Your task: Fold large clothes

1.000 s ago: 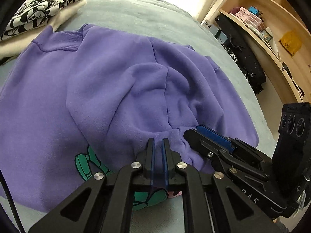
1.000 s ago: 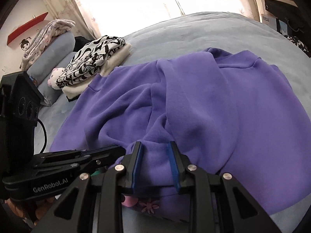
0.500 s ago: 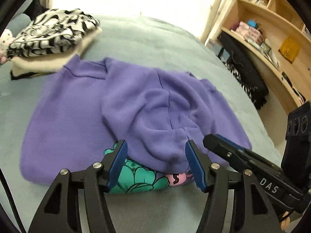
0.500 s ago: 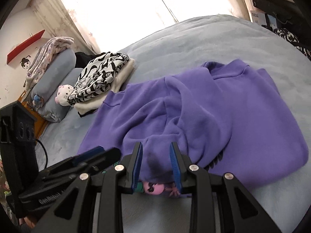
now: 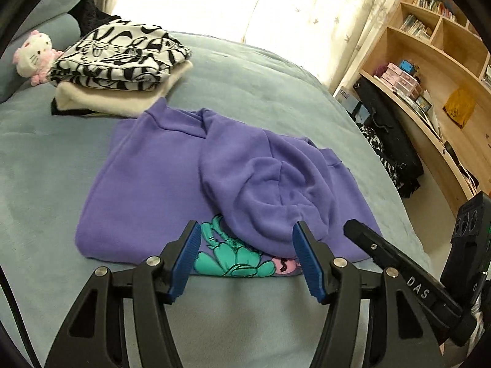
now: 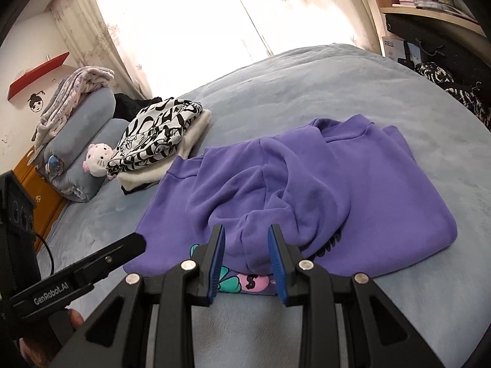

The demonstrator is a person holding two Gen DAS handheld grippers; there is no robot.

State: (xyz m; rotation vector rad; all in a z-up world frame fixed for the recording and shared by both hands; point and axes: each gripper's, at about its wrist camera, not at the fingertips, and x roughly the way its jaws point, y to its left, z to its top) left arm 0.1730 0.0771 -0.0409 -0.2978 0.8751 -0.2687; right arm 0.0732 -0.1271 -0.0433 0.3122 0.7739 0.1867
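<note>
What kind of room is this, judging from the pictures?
Most likely a bedroom: a bed with a blue cover, rolled pillows beside a cat plush toy, and wooden bookshelves along the wall.

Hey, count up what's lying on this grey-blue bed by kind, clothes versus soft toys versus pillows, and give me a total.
Clothes: 4 (purple fleece sweatshirt, black-and-white patterned folded top, cream fuzzy folded garment, thin black garment under the pile)
Soft toys: 1 (white-and-pink plush cat)
Grey-blue pillows: 2
Total: 7
</note>
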